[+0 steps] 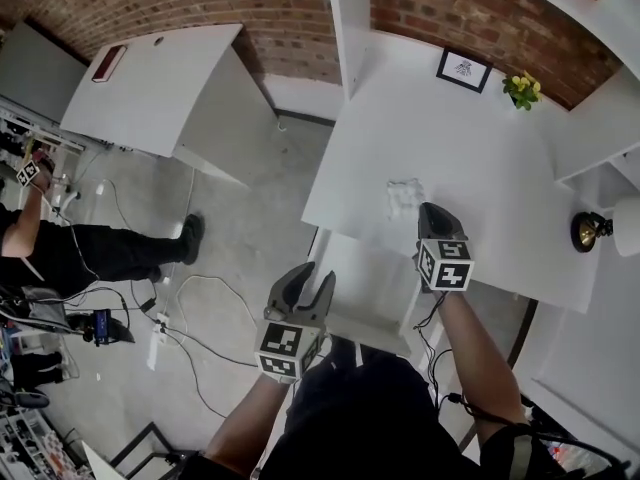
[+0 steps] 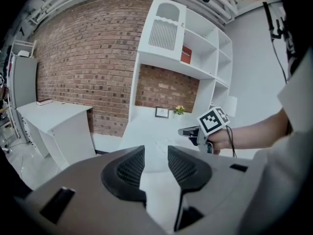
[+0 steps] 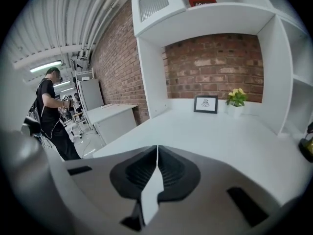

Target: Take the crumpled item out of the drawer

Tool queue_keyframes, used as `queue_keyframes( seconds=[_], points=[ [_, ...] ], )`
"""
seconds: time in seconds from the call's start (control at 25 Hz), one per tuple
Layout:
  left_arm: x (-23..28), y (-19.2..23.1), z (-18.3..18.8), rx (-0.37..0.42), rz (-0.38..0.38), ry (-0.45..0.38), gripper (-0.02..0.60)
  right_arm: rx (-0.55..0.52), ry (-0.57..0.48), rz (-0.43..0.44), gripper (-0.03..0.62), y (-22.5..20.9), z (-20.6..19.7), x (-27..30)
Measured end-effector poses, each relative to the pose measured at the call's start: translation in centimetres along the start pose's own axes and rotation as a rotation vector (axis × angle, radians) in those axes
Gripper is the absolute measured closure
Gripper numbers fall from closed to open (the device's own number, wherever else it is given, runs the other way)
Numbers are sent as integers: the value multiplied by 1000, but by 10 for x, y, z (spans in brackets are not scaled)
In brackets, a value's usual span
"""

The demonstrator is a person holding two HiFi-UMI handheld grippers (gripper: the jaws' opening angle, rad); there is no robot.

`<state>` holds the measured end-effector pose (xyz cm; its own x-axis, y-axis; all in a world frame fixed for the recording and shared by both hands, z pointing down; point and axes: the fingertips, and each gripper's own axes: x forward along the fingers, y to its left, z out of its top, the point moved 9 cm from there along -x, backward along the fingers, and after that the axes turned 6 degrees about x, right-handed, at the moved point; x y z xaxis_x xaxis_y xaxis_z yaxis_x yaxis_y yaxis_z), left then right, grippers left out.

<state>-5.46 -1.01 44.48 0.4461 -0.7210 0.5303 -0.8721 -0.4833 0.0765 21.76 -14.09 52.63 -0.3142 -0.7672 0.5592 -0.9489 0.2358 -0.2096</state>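
Observation:
The crumpled white item (image 1: pixel 404 197) lies on the white desk top (image 1: pixel 470 168), outside the drawer. My right gripper (image 1: pixel 431 211) hovers just right of and nearer than it, jaws shut with nothing between them; in the right gripper view (image 3: pixel 156 153) the pads meet over bare desk. The open white drawer (image 1: pixel 372 280) juts out from under the desk's front edge. My left gripper (image 1: pixel 308 281) sits at the drawer's left side, open and empty (image 2: pixel 156 165). In the left gripper view the right gripper (image 2: pixel 183 131) shows ahead, above the desk.
At the back of the desk stand a framed picture (image 1: pixel 463 68) and a small pot of yellow flowers (image 1: pixel 522 88). A brass object (image 1: pixel 588 230) sits at the right. Another white desk (image 1: pixel 150 83) stands far left, with a person (image 1: pixel 90 253) and cables (image 1: pixel 190 318) on the floor.

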Motion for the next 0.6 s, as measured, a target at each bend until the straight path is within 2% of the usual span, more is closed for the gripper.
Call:
queue_keyframes(
  seconds=[0.24, 0.6],
  points=[
    [-13, 4, 18, 10, 18, -59, 436, -58, -100, 13, 589, 21, 30, -43],
    [-34, 6, 37, -10, 36, -127, 436, -43, -255, 80, 591, 59, 62, -106]
  ],
)
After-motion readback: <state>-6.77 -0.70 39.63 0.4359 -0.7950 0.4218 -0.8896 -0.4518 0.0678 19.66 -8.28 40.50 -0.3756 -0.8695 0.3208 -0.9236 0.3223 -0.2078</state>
